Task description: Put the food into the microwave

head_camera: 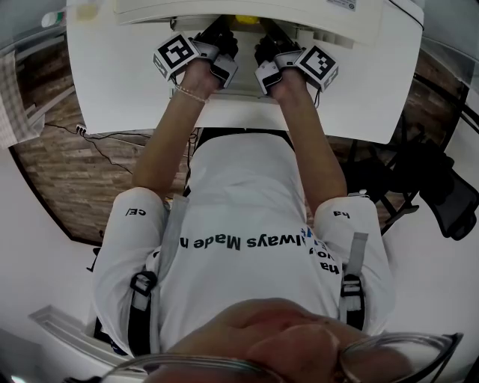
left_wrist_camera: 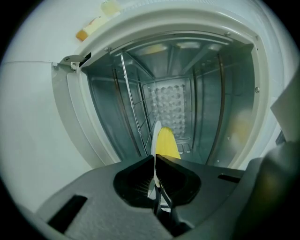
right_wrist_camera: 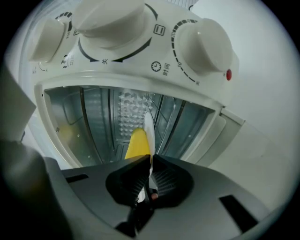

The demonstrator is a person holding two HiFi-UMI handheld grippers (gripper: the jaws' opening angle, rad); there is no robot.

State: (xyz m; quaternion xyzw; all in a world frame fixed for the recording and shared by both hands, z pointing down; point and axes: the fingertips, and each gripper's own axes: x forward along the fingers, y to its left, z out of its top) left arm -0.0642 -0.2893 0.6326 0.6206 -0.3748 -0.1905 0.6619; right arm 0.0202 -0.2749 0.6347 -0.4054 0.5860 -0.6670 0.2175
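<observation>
The white microwave (head_camera: 247,9) stands open at the table's far edge, and its metal cavity (left_wrist_camera: 187,93) fills both gripper views. A thin white plate (left_wrist_camera: 155,133) carrying yellow food (left_wrist_camera: 166,143) is held edge-on at the cavity mouth. My left gripper (left_wrist_camera: 154,161) is shut on one rim of the plate. My right gripper (right_wrist_camera: 150,161) is shut on the opposite rim, with the yellow food (right_wrist_camera: 138,143) just beyond its jaws. In the head view both grippers (head_camera: 221,41) (head_camera: 266,43) sit side by side at the opening, the food (head_camera: 245,19) between them.
The dropped-open door (head_camera: 239,112) lies under my wrists. A wire rack (left_wrist_camera: 136,117) stands inside the cavity. Two white knobs (right_wrist_camera: 110,21) (right_wrist_camera: 204,44) and a red lamp (right_wrist_camera: 228,75) sit on the control panel. A white table (head_camera: 112,82) holds the microwave; a black chair (head_camera: 441,187) is at right.
</observation>
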